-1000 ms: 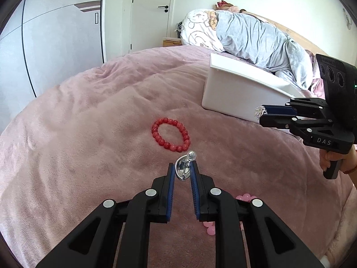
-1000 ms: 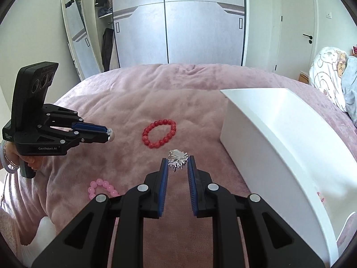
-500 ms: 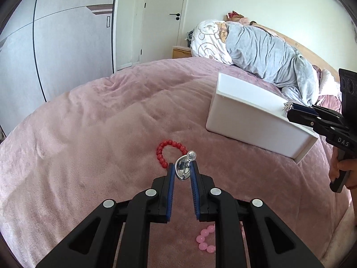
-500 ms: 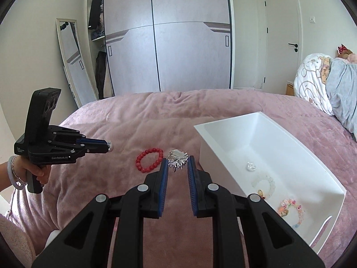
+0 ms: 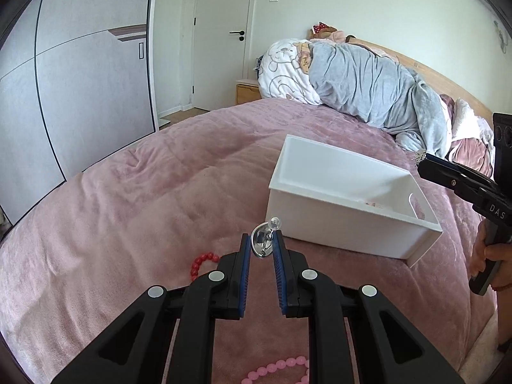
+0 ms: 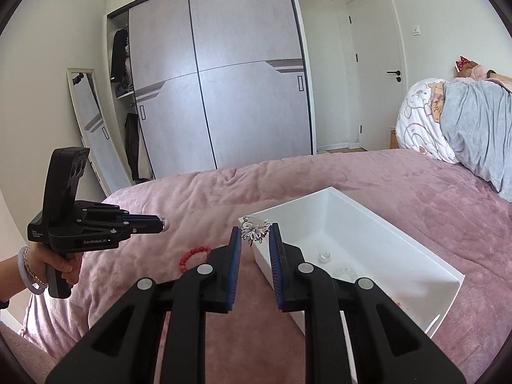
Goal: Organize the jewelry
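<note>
On the pink blanket (image 5: 134, 198) to my left, a red bracelet (image 6: 192, 256) and pink bracelet (image 5: 275, 369) are still waiting. I'm pinching a clear pendant (image 5: 264, 243) in my left gripper (image 5: 261, 246) and a silver brooch (image 6: 255, 232) in my right gripper (image 6: 254, 238). Rightward, the white bin (image 6: 400, 243) is already holding several pieces, so I'm judging us partway.

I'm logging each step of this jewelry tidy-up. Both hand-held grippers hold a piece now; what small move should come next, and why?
Probably carry the right hand-held gripper a little further forward over the white box, then let go. It is shut on a silver brooch at the box's near corner, not yet above the open inside, where other pieces already lie. The left hand-held gripper, shut on a clear ring, is farther from the box.
</note>
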A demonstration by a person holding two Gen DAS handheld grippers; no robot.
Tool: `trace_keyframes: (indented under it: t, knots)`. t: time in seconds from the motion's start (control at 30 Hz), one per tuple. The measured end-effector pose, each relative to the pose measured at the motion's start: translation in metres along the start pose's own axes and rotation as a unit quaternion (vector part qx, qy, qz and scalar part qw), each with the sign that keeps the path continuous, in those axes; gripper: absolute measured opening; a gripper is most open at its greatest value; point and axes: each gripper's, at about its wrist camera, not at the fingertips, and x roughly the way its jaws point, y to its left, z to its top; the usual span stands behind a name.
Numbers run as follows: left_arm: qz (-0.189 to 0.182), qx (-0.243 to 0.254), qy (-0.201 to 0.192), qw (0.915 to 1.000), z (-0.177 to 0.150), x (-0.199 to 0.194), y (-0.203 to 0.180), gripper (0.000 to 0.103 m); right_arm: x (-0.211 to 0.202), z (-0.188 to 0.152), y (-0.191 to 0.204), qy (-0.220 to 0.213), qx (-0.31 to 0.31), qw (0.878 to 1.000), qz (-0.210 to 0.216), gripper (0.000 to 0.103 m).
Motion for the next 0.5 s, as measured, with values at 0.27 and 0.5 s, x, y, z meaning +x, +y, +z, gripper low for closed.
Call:
trace_keyframes:
  t: [0.27, 0.5]
  knots:
    - [-0.001, 0.037, 0.001, 0.9993, 0.038, 0.013, -0.032, 0.019, -0.018, 0.004, -0.033, -0.024, 0.026, 0.999, -0.023, 0.018]
    - [-0.015, 0.057, 0.003, 0.9983, 0.068, 0.032, -0.055, 0.019, -0.023, 0.003, -0.057, -0.032, 0.048, 0.998, -0.038, 0.018]
